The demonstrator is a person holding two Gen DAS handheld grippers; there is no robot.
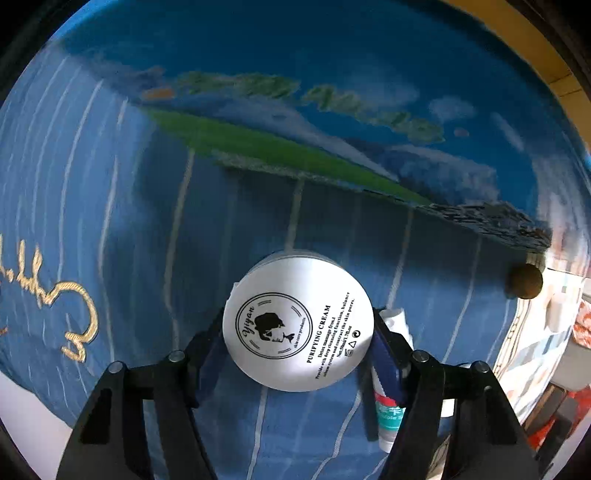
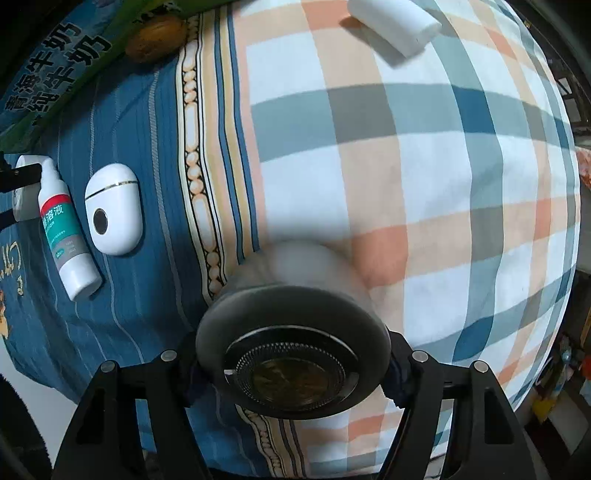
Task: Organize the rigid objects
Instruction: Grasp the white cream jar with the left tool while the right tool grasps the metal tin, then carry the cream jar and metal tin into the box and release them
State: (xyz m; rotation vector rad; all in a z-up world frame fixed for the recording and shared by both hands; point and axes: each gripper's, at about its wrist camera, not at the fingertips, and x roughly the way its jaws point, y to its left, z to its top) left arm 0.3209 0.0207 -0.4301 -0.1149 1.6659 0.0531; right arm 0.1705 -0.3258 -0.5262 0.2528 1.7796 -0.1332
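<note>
My left gripper (image 1: 298, 334) is shut on a round white cream jar (image 1: 297, 323) labelled "Purifying Cream", held just above blue striped cloth (image 1: 122, 229). A white spray bottle (image 1: 388, 402) with a red and teal label lies under the right finger. My right gripper (image 2: 293, 363) is shut on a dark round container with a mesh-covered lid (image 2: 291, 354), held over the checked cloth (image 2: 424, 166). In the right wrist view the spray bottle (image 2: 64, 225) and a white oval case (image 2: 113, 210) lie side by side at the left.
A blue and green carton (image 1: 295, 122) stands behind the jar; it also shows in the right wrist view (image 2: 55, 62). A brown nut-like ball (image 1: 524, 280) lies by its corner and shows too in the right wrist view (image 2: 157, 35). A white tube (image 2: 395, 26) lies far on the checked cloth.
</note>
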